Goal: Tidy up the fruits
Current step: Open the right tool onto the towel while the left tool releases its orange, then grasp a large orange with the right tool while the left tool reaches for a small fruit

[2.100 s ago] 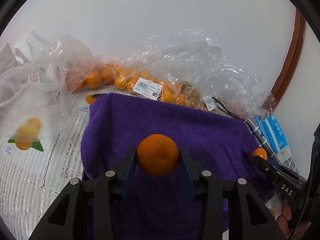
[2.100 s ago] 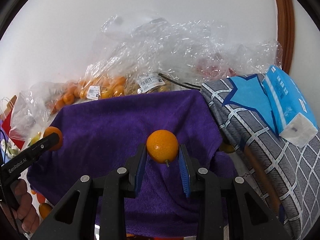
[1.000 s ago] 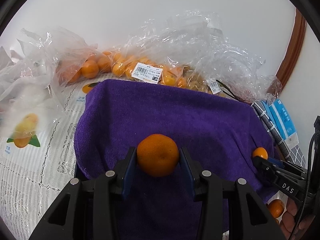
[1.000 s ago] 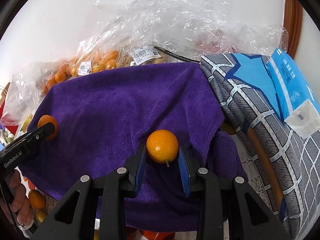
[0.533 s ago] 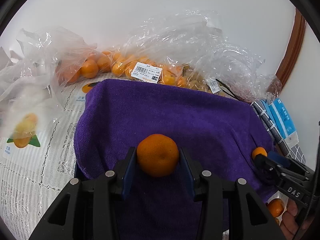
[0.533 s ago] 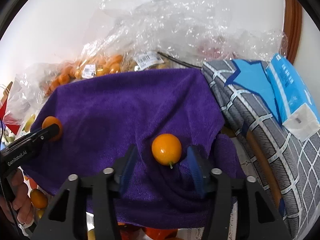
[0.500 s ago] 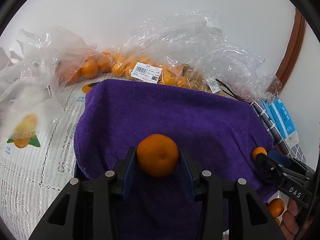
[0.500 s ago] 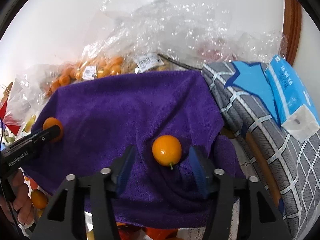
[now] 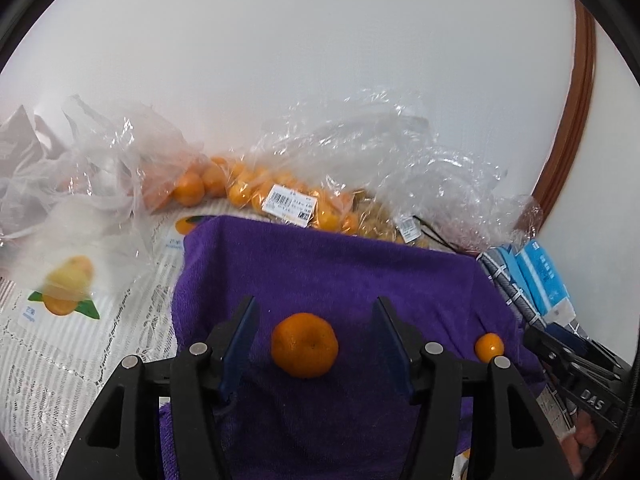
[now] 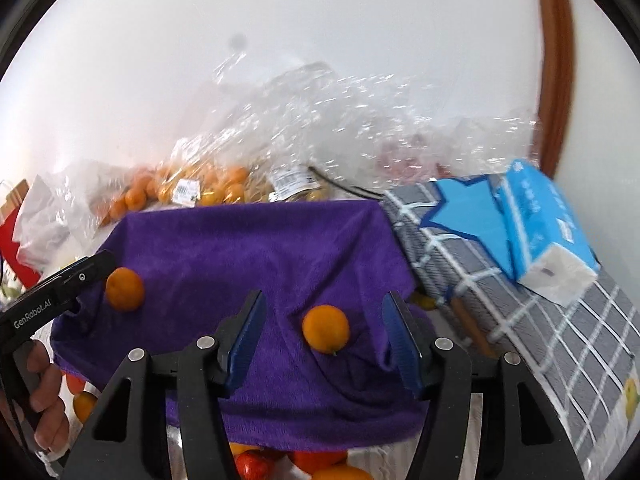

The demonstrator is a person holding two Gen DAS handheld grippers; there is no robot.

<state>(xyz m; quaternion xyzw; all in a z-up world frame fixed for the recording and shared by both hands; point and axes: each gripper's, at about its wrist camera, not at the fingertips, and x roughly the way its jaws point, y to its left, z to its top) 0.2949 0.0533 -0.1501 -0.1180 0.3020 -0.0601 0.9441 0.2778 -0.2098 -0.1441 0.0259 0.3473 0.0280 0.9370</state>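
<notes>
My left gripper [image 9: 312, 338] is letting go: its jaws are opening, and the tangerine [image 9: 305, 345] sits between the blue pads with a gap on each side, resting on the purple towel [image 9: 340, 272]. My right gripper [image 10: 323, 338] stands released too, its pads wide of the smaller orange [image 10: 325, 329], which lies on the same towel in a shallow fold, stem end down toward me.

Seen from my left wrist, the smaller orange is at three o'clock from the tangerine, near the towel's right edge, just beside the black tips of my right gripper. Seen from my right wrist, the tangerine lies at nine o'clock, against the tip of my left gripper, with a hand [image 10: 44, 404] wrapped round its handle below.

At twelve o'clock beyond the towel, clear plastic bags [image 9: 380, 152] of small oranges with barcode labels lie along the white wall [image 9: 320, 40]. At nine to ten o'clock in the left view, more bags rest on a lace tablecloth [image 9: 80, 340]. At two o'clock in the right view a grey checked cushion [image 10: 500, 292] carries a blue tissue pack [image 10: 540, 216]. At six o'clock, more fruit [image 10: 320, 464] peeks out under the towel's near edge.
</notes>
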